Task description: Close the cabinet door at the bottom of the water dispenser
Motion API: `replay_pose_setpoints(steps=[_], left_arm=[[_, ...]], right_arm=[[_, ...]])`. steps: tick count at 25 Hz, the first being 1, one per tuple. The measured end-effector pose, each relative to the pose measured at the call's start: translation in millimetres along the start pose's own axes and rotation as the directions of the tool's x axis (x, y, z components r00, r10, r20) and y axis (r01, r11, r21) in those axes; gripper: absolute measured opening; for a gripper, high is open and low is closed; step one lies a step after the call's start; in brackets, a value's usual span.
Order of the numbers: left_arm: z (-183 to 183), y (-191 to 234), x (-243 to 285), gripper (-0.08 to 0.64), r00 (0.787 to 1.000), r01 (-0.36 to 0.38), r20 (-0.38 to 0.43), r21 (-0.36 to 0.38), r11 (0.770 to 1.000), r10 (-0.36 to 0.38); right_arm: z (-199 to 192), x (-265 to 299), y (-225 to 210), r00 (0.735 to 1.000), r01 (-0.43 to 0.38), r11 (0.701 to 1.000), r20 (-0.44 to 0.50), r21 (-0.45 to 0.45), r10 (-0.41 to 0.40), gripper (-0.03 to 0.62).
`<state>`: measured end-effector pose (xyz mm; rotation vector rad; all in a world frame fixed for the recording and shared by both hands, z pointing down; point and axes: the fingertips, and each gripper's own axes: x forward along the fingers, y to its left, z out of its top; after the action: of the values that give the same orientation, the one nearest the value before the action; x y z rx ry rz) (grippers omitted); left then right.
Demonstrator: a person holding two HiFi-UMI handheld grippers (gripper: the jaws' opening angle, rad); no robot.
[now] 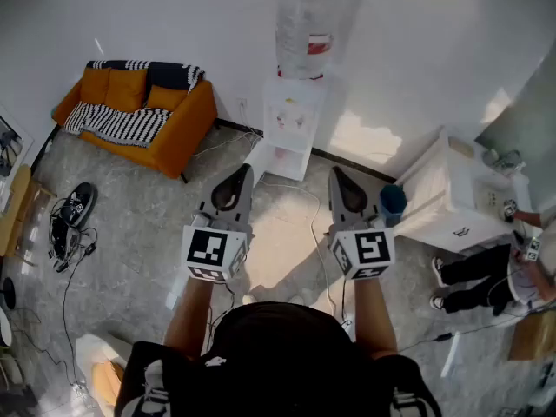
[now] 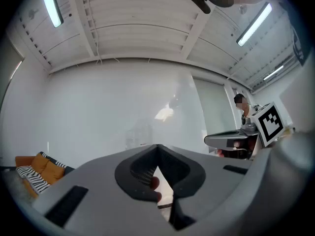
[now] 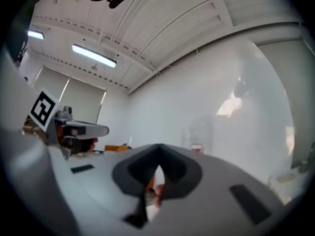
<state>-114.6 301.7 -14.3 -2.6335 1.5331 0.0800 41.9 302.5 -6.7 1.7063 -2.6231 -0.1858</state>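
Head view only: water dispenser (image 1: 291,120) against the white wall; cabinet door (image 1: 259,159) at its base, swung out toward the sofa side, not closed. To one side of the dispenser, orange sofa (image 1: 139,102); to the other, white table (image 1: 452,202). Well short of the dispenser: left gripper (image 1: 239,172) and right gripper (image 1: 337,174), side by side, level, touching nothing. Gripper views only: jaw tips of each gripper pressed together, nothing between them. Dispenser there faint and pale ahead; door not discernible.
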Motion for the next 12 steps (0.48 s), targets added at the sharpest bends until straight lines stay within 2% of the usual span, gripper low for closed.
replay_pose_setpoints(steps=[12], left_arm=[[1.7,-10.9,-2.1,0.009,1.000,0.005,0.002,0.010,1.000,-0.005]], right_arm=[[-3.0,-10.5,-2.3,1.000,-0.002,1.000,-0.012,0.030,0.003,0.034]])
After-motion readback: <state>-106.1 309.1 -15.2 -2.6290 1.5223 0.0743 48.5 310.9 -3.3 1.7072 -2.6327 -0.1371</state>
